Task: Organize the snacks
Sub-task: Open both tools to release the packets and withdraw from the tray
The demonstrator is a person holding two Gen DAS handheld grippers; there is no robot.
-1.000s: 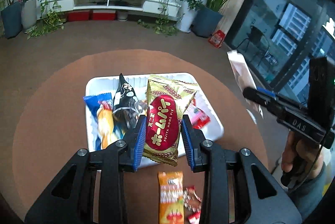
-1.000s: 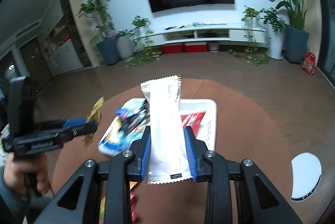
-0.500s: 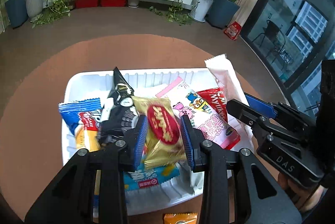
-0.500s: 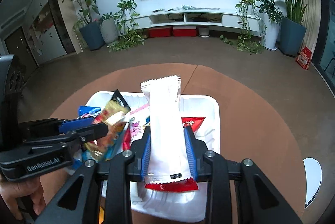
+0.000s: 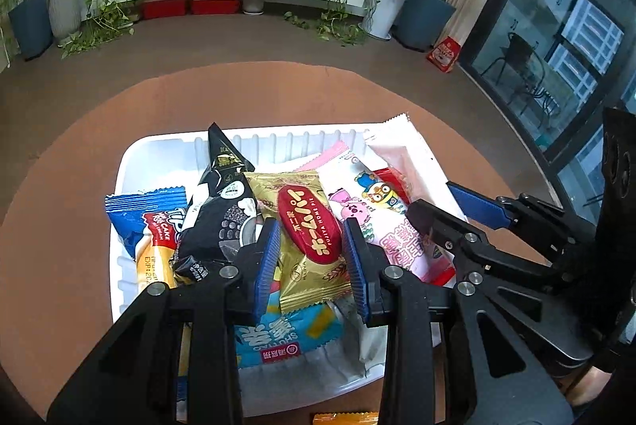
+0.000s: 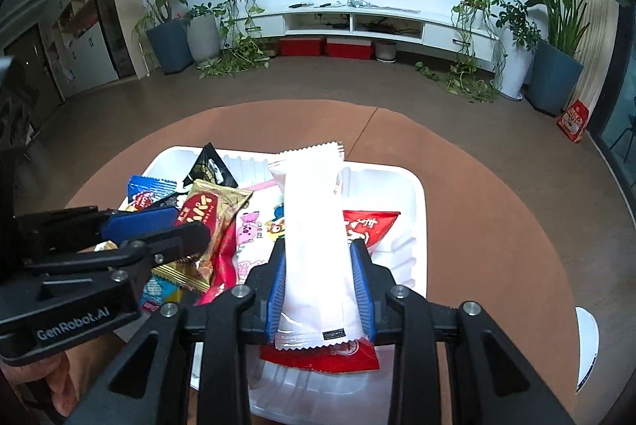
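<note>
Snacks (image 5: 308, 226) now lower over tray (image 5: 254, 143)

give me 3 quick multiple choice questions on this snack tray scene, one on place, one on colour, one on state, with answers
1. Where is the black triangular packet relative to the gold packet in the left wrist view?
A. to its left
B. to its right
C. under the table

2. What colour is the tray?
A. green
B. white
C. black

3. What is the right gripper doing?
A. hanging open and empty
B. shut on the white packet
C. shut on a cup

Answers:
1 A, the black packet lies left of the gold one in the tray.
2 B, its ribbed wall is white.
3 B, both blue pads press the white packet's sides.
</note>
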